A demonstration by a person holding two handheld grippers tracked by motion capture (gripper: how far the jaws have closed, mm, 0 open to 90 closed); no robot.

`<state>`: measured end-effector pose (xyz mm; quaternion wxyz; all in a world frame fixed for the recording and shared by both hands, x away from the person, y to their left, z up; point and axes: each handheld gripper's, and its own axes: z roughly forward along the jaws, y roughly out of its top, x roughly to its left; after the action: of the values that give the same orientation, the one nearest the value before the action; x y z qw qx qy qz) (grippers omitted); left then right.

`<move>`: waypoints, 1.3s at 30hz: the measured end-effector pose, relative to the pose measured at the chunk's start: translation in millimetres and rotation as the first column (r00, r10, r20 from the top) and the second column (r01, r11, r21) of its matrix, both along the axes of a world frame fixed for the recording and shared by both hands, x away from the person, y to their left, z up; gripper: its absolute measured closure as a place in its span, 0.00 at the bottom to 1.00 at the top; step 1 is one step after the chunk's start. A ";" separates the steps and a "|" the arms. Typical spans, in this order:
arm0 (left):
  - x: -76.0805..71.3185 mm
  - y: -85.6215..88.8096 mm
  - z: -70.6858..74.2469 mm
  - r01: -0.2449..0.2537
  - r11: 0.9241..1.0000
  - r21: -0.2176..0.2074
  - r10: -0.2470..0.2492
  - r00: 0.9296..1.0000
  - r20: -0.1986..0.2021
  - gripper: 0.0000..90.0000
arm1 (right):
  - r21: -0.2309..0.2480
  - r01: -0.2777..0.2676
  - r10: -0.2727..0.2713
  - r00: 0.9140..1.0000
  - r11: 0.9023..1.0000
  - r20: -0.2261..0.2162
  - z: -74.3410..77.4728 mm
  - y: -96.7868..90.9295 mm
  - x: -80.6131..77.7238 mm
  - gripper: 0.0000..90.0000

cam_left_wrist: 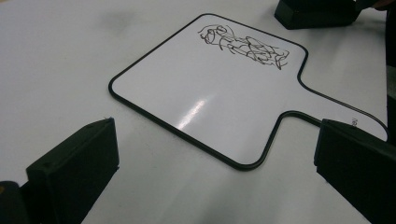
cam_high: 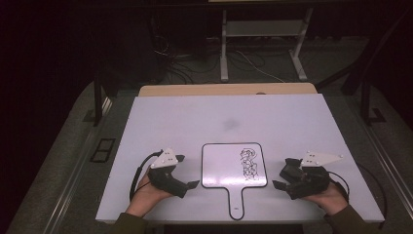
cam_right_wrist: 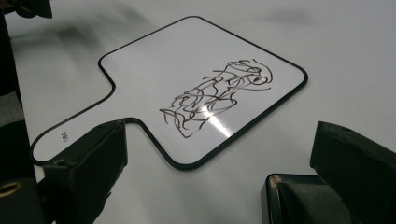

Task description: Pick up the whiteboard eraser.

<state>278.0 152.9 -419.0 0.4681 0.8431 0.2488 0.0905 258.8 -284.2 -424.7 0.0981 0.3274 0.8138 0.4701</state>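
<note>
A paddle-shaped whiteboard [cam_high: 221, 165] with a black rim lies flat near the table's front edge, its handle toward the person. A black scribble [cam_high: 249, 162] covers its right part. My left gripper [cam_high: 187, 170] rests on the table just left of the board, open, nothing between its jaws; in its own view [cam_left_wrist: 215, 125] the board [cam_left_wrist: 210, 98] lies ahead. My right gripper [cam_high: 281, 174] rests just right of the board, open. In the right gripper view [cam_right_wrist: 222, 127] a black block [cam_right_wrist: 299, 200] lies on the table close against the right jaw, ungripped, and the board [cam_right_wrist: 187, 60] is ahead.
The white table top [cam_high: 219, 112] stretches bare behind the board, with a faint grey smudge [cam_high: 230, 125] near its middle. Beyond the table's far edge stand a metal stand [cam_high: 263, 44] and loose cables [cam_high: 180, 63] on a dark floor.
</note>
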 end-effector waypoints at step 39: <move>-3.1 -1.1 -0.7 0.013 1.000 0.020 -0.013 1.000 0.005 0.00 | -0.077 0.009 -0.010 1.000 0.997 -0.014 12.5 -8.2 11.1 0.03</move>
<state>274.9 151.7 -419.6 0.4607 0.8492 0.2410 0.0921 269.9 -292.5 -412.1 0.1068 0.3308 0.8303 0.4355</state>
